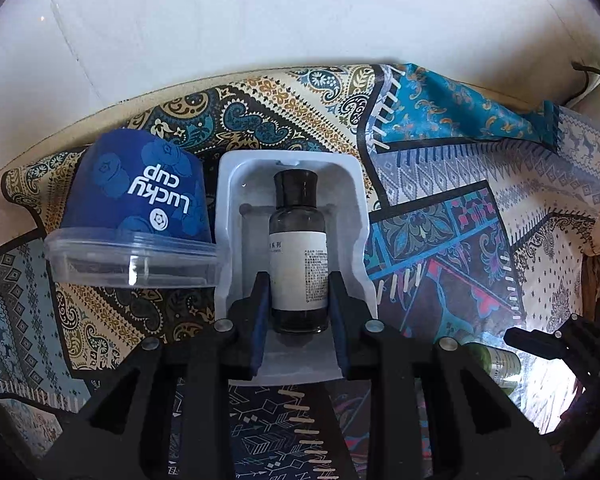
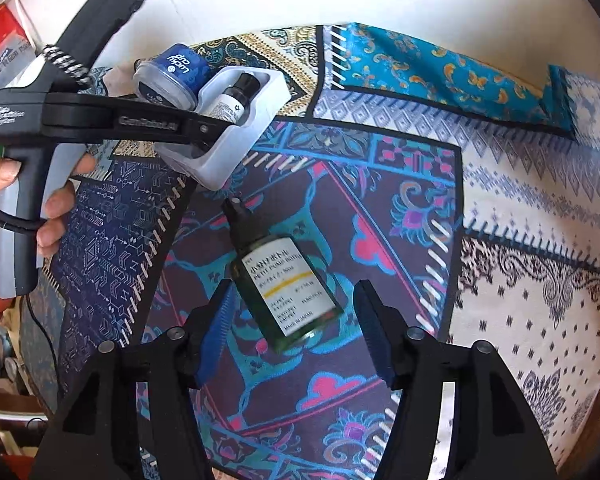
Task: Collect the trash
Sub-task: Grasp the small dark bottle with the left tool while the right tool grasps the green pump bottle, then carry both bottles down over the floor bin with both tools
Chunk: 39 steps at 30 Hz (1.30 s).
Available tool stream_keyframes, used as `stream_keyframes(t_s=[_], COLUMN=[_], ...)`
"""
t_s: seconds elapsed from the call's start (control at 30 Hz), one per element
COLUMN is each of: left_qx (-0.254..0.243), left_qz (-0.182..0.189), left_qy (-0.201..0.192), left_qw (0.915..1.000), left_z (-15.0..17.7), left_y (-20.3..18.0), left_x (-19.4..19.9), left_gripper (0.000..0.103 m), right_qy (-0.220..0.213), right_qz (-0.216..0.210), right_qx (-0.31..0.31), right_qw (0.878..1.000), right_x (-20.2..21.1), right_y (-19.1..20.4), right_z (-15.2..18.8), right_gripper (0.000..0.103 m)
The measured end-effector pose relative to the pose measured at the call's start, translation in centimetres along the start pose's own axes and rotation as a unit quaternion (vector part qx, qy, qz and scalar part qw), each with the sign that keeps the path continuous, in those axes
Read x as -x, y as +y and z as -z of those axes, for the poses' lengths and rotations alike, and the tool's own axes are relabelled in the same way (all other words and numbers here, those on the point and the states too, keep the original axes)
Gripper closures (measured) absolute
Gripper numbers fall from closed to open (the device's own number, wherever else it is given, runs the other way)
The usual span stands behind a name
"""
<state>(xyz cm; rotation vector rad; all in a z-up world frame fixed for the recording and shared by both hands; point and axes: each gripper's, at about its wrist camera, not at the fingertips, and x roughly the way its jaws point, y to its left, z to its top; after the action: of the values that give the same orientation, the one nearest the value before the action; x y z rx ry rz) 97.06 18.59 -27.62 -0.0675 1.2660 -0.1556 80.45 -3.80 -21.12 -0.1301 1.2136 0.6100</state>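
Patchwork-print cloth (image 1: 440, 208) covers the worktop. White moulded plastic tray (image 1: 236, 200) is the landmark. Just left of it, touching: an upturned blue paper cup (image 1: 140, 196) on a clear lid. Inside it: dark glass bottle (image 1: 298, 240), white label, pinched by left gripper (image 1: 298, 292) jaws. Near its front: green labelled bottle (image 2: 284, 280) lying flat between right gripper (image 2: 292, 332) jaws, spread, untouched.

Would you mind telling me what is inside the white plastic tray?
A dark bottle with a white label lies inside the white tray, and the left gripper is closed around its lower end. The tray floor beneath the bottle is covered, so anything there cannot be seen.
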Motion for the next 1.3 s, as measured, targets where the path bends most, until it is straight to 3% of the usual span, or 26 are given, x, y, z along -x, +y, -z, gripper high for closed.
stream_keyframes(t_s=[0.2,0.23,0.33,0.43,0.77,0.97,1.1,1.3], left_qx=[0.005,0.004,0.002,0.003,0.005,0.023,0.052,0.09], left_qz=[-0.019,-0.021,-0.028,-0.026,-0.017,-0.034,-0.043,-0.048], left_qy=[-0.015,-0.017,-0.022,-0.033,-0.095,-0.141,-0.17,-0.195], left_qw=[0.9997,0.9996,0.9994,0.9991,0.9953,0.9891,0.9832,0.9755], left_z=[-1.0,-1.0,-0.7,0.4,3.5,8.1,12.1,18.8], left_y=[-0.4,-0.6,-0.8,-1.0,-3.2,-5.6,-7.2,-9.2], left_x=[-0.7,-0.7,-0.5,1.0,8.7,14.5,17.8,22.0], left_gripper=[0.076,0.076,0.076,0.076,0.076,0.076,0.076,0.076], right_qy=[-0.003,-0.002,-0.002,-0.006,-0.05,-0.093,-0.117,-0.145], right_qz=[0.02,0.02,0.019,0.021,0.017,0.003,-0.017,-0.037], right_qx=[0.035,0.035,0.033,0.03,-0.002,0.007,0.018,0.034], right_qw=[0.999,0.999,0.999,0.999,0.999,0.996,0.993,0.988], right_x=[-0.3,-0.4,-0.4,0.1,5.4,9.9,9.0,12.9], right_y=[1.2,1.5,1.9,3.0,1.6,2.5,4.3,6.3], right_z=[-1.0,-0.9,-1.0,-0.5,2.7,5.4,5.4,8.0], right_gripper=[0.046,0.053,0.057,0.064,0.064,0.064,0.064,0.064])
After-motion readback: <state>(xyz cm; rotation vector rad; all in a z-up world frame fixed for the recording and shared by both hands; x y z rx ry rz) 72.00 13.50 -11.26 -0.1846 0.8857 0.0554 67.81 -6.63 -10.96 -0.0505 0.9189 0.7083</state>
